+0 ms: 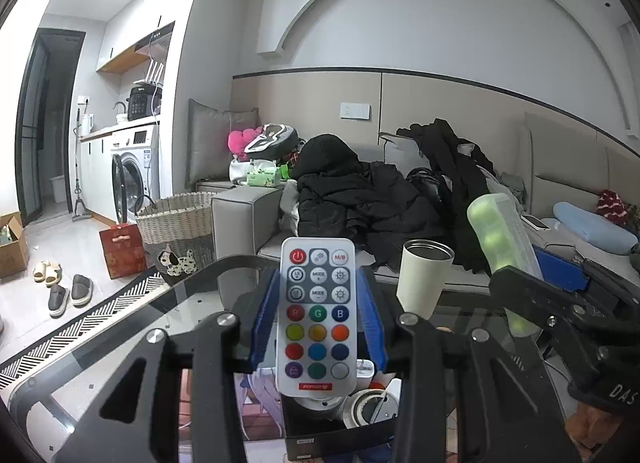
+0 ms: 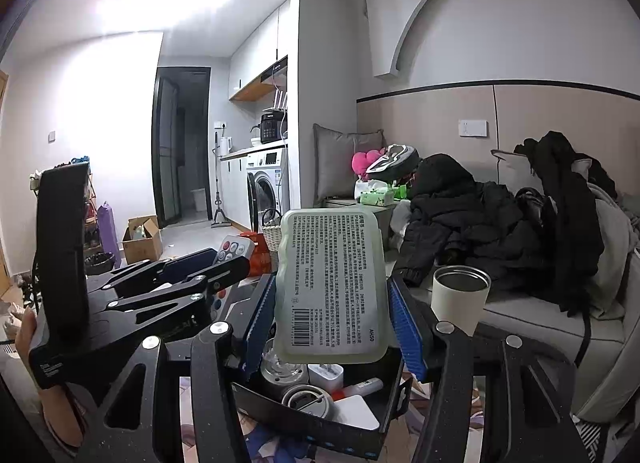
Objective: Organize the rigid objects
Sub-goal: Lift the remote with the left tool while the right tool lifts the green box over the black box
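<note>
We judge sorting partly done: the black box point(image 2: 320, 419) already holds several small items, while our left gripper point(image 1: 318, 315) clamps the remote point(image 1: 318, 315) and our right gripper point(image 2: 332, 291) clamps the translucent pack point(image 2: 332, 287), both above it, undeposited.

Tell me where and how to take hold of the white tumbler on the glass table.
Grip the white tumbler across its cylindrical wall, about mid-height, coming in level from the near side. It stands upright with its mouth open, apart from the black box, and its straight round sides suit two opposed fingers better than the thin rim.
</note>
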`<state>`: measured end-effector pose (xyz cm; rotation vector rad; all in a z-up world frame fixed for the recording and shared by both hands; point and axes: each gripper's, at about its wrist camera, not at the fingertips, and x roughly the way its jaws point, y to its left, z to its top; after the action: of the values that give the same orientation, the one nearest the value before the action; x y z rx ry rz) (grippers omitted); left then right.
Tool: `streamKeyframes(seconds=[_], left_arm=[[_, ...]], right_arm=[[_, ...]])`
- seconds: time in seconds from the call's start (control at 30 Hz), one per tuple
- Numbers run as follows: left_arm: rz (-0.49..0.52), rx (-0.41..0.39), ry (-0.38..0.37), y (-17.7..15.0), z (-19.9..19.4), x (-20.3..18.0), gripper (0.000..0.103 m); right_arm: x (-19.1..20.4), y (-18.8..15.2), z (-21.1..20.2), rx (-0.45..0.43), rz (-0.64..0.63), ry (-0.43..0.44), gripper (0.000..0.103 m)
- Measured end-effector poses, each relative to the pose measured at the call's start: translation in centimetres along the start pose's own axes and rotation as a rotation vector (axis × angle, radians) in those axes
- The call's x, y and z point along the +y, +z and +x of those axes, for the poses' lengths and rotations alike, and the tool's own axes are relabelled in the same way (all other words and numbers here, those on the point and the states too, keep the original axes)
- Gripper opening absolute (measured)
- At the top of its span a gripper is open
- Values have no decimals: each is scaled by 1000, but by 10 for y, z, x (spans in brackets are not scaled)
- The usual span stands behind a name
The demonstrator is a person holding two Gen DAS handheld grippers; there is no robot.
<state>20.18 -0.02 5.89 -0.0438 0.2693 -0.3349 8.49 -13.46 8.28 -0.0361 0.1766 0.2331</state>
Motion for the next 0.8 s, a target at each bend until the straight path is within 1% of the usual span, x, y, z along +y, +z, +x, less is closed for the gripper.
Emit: streamKeyframes(seconds=[0.07, 0.23, 0.37, 0.47, 0.6, 0.7, 0.8], left_arm=[[-3, 3, -9, -3, -1, 1, 38], [5, -19, -11, 0, 0, 1, 38], [-2, -2, -26, -1, 10, 2, 38], [5, 14, -24, -2, 23, 3, 38], [-6, 52, -27, -6, 37, 4, 38], [3, 75, -29, -9, 44, 2, 38], [17, 95, -30, -13, 49, -1, 38]], right_arm=[[0, 0, 1, 3, -7, 3, 56], [-6, 0, 10, 14, -2, -4, 56], [-8, -1, 19, 22, -10, -10, 56], [-11, -2, 30, 36, -4, -12, 56], [-19, -7, 47, 97, 33, -7, 56], [-22, -13, 58, 139, 40, -8, 56], [-28, -19, 69, 192, 80, -11, 56]])
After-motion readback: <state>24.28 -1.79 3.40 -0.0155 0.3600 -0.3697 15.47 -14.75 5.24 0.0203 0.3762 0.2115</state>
